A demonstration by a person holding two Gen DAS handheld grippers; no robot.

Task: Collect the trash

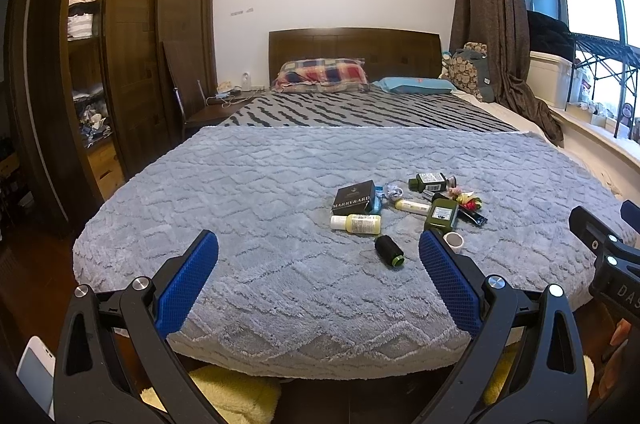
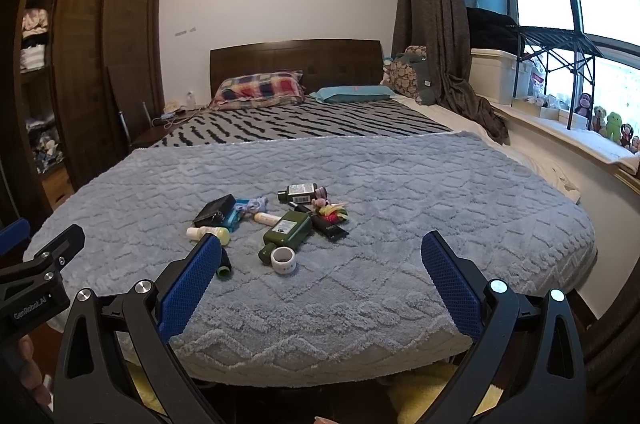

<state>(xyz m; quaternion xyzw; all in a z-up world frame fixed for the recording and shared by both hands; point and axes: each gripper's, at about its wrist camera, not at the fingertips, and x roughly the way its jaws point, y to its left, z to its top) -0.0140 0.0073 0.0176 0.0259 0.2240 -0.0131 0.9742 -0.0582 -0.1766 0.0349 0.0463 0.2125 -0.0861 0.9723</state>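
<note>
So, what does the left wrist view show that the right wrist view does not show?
Only the left wrist view: a white phone-like device at the lower left edge, and the MARRY&ARD lettering on the black box.
Only the right wrist view: plush toys on the windowsill.
Both share: the grey blanket, the pile of small bottles, the black thread spool, the white ring, and an open, empty gripper: left gripper, right gripper.

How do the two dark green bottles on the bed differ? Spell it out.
The near green bottle is bigger and flat-sided, its label facing up; the far green bottle is smaller and slimmer. The near one's neck points toward the cameras, ending beside the white cap; the far one lies crosswise, with its black cap pointing left. Both are dark green and lie on their sides on the grey blanket.
</note>
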